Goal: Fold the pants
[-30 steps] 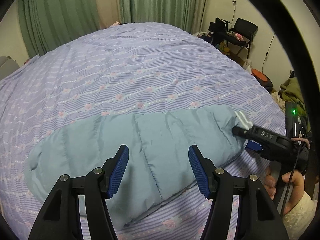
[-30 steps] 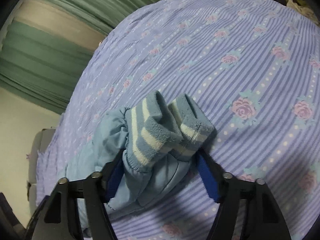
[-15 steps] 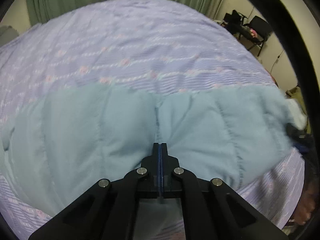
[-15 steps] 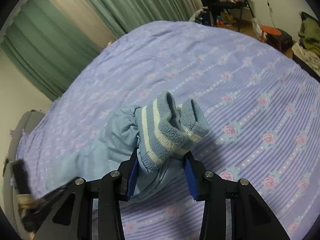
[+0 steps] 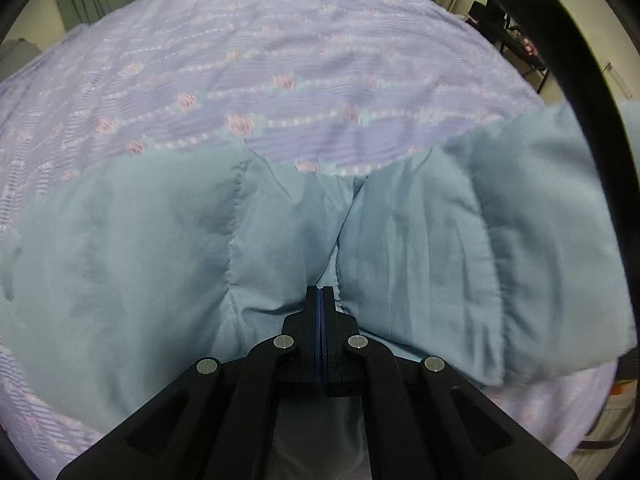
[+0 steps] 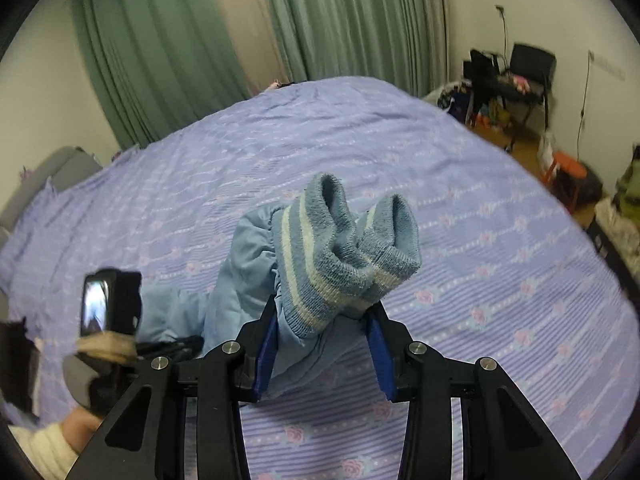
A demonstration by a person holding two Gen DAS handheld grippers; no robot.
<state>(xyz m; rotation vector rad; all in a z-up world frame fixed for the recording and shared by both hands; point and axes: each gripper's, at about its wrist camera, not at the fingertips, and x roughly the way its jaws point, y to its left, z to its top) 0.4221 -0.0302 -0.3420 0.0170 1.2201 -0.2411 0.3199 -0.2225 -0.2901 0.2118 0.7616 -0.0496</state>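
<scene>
Pants, pale blue and padded, on the bed with its purple floral cover; most of the garment lies across the near part of the bed, cuff end raised off it.

Left gripper: jaws fully together, pinching the near edge of the fabric at about mid-length, right beside a quilting seam; cloth puckers into a crease running away from the pinch; judged a hold at the fold line, so the 2 halves can hinge there.

Right gripper: jaws closed on the gathered leg ends, just below the 2 striped knit cuffs, which stick up beyond the blue pads; both legs taken in 1 grip, probably so they travel together.

Long axis: runs side to side in the left wrist view, waist end presumably out left, though that is not clearly shown; cuff end right, bending upward toward the right gripper. In the right wrist view the cuffs point up and away, the body trailing down and left toward the other tool.

Judgement: fold in half lengthwise-over underway; cuffs likely to be carried across toward the far end; risk of the padded layers sliding out of line.
</scene>
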